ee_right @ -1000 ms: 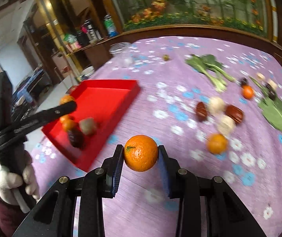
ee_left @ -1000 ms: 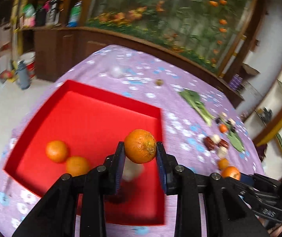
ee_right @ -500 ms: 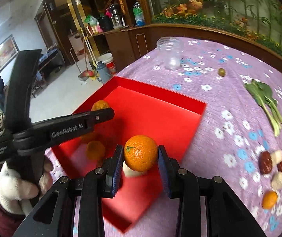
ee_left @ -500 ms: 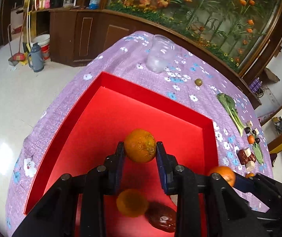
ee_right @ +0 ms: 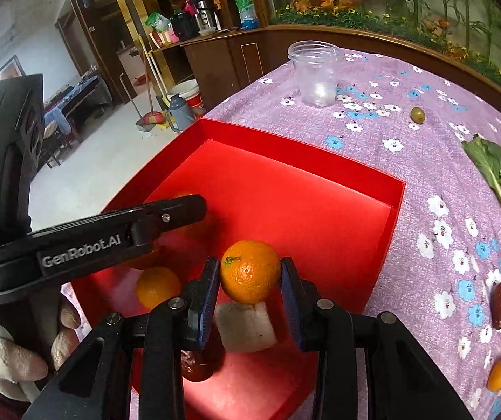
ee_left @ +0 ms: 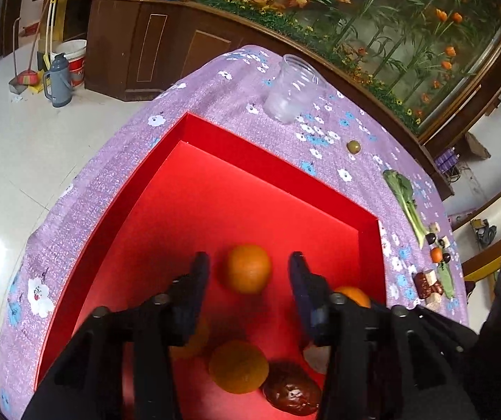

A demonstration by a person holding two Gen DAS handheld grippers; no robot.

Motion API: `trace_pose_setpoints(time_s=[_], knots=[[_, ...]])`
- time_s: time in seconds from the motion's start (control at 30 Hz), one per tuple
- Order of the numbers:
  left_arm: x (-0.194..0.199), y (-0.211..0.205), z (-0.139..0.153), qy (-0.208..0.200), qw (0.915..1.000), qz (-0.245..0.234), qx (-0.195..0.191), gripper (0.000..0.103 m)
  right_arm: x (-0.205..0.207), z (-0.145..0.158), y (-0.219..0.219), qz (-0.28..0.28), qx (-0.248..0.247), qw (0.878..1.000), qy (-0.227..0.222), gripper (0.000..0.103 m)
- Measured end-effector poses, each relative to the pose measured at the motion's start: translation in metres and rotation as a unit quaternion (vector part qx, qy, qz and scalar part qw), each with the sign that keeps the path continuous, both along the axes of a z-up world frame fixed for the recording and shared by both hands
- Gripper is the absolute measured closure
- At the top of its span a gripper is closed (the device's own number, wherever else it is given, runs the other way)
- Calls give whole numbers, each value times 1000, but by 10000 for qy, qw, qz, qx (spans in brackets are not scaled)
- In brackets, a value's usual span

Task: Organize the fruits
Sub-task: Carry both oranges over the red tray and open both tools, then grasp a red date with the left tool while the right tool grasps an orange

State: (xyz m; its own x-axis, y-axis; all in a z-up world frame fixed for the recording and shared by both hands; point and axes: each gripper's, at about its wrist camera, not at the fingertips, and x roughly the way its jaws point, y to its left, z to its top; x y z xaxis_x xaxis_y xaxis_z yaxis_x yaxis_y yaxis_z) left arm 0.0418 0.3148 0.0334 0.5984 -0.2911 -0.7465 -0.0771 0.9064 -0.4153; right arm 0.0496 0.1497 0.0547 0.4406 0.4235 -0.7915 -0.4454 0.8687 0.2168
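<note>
Looking along our left gripper point(ee_left: 248, 273), we are watching its jaws opening, and a blurred orange point(ee_left: 247, 268) is sitting between them with a gap on each side, over the floor of the red tray point(ee_left: 250, 161). Ahead of the fingers the tray floor is lying bare up to its far wall. Close under the gripper another orange point(ee_left: 238, 366) and a dark brown date point(ee_left: 291, 392) are resting in the tray. Beyond the tray's far wall a clear plastic cup point(ee_left: 292, 92) is standing on the purple flowered tablecloth point(ee_left: 215, 101), with a small green olive point(ee_left: 353, 146) to the right of it. The cloth is dropping off to a pale tiled floor on the left.

Along our right gripper point(ee_right: 250, 283), we are seeing the jaws clamped on a second orange point(ee_right: 249, 271), held above the tray's near part, with a white cube point(ee_right: 245, 323) just below it. Ahead, the tray is staying open and bare to its far corner. To the left, our other gripper is reaching over the tray, held by a gloved hand point(ee_right: 12, 346), with one more orange point(ee_right: 157, 287) beneath it. Its side is reading "GenRobot.AI". To the right, a leafy green point(ee_right: 495, 175), dates and a small orange point(ee_right: 500, 373) are lying on the cloth.
</note>
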Motion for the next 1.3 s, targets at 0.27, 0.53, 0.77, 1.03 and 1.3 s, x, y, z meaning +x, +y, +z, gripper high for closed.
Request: trace_pose_setpoints(time_s=[0.27,0.53,0.77,1.03,1.3], knots=[[-17,-2,22,-219,9996,4,-170,45,-12,18,-7,-33,146,9996,-223,50],[-38,-30,39,-333,9987,-230,-306,37,-31,23,-43,-291,371,9987,-199,48],[-49,-72,57,-330,9961,-674,-472,28,-56,24,-107,-766,518,9954,-256,48],[-63,-113,77,-553,9821,-1097,-1427,9,-81,27,-229,-1854,653,9797,-397,45],[-51,-176,42,158,9869,-1324,-913,9,-93,8,-308,-2610,687,9626,-214,45]])
